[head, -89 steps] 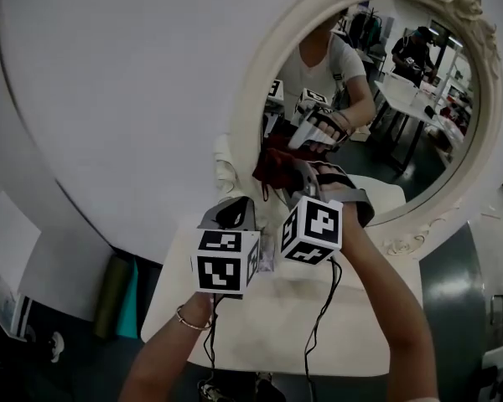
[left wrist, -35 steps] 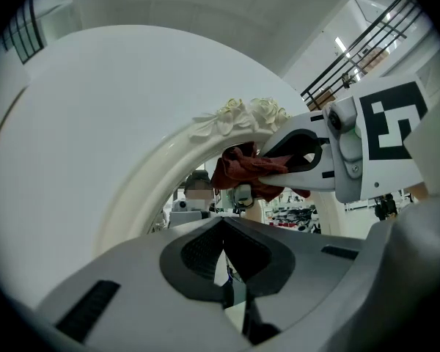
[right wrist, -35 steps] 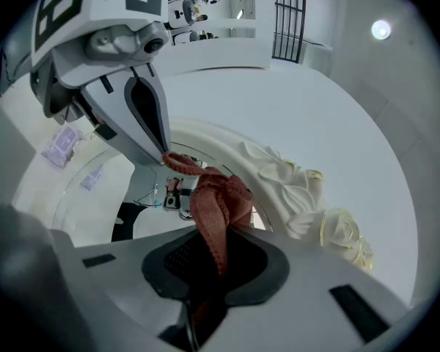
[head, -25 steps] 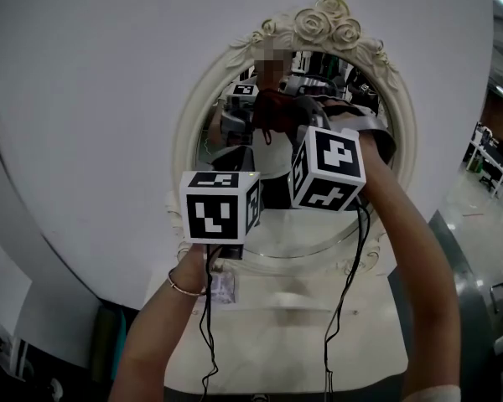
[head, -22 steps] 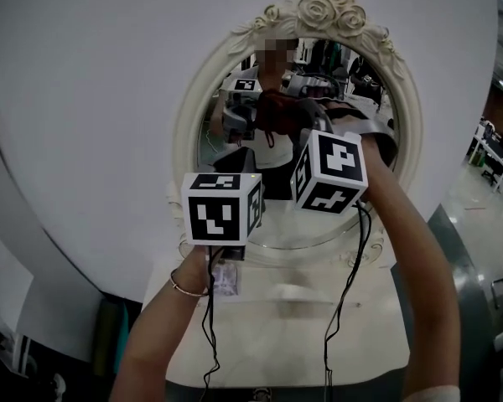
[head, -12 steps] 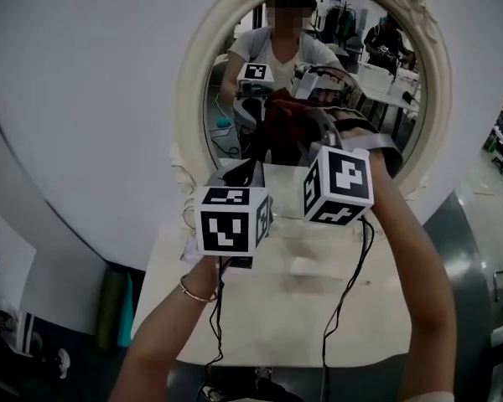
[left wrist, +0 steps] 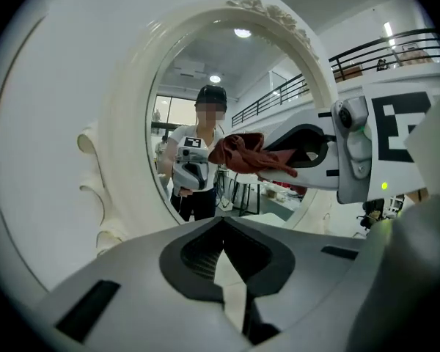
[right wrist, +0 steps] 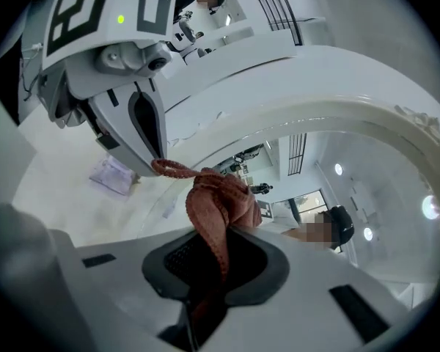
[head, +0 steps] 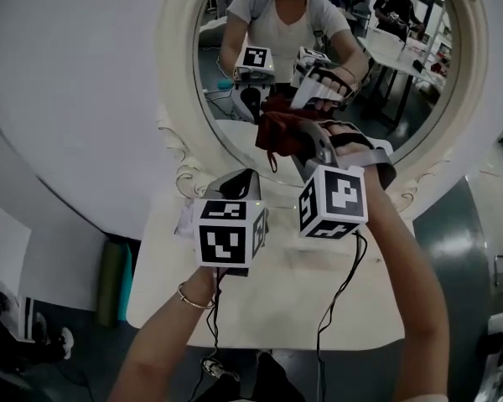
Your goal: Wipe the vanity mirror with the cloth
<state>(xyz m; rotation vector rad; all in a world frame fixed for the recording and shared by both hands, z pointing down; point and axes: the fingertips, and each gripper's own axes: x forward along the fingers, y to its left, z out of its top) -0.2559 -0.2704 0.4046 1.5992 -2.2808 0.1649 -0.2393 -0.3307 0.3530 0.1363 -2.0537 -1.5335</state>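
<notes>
1. my right gripper (right wrist: 204, 266) is clamping the red cloth (right wrist: 218, 200), which is bunching up between its jaws.
2. i am holding the cloth at the lower glass of the vanity mirror (head: 174, 99).
3. my left gripper (left wrist: 221, 229) is hovering just beside, its jaws together on nothing, over the white table (head: 277, 312).

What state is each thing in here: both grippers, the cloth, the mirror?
left gripper: shut, empty.
right gripper: shut on the cloth.
cloth: bunched, held up at the mirror's lower glass.
vanity mirror: upright against the wall.
</notes>
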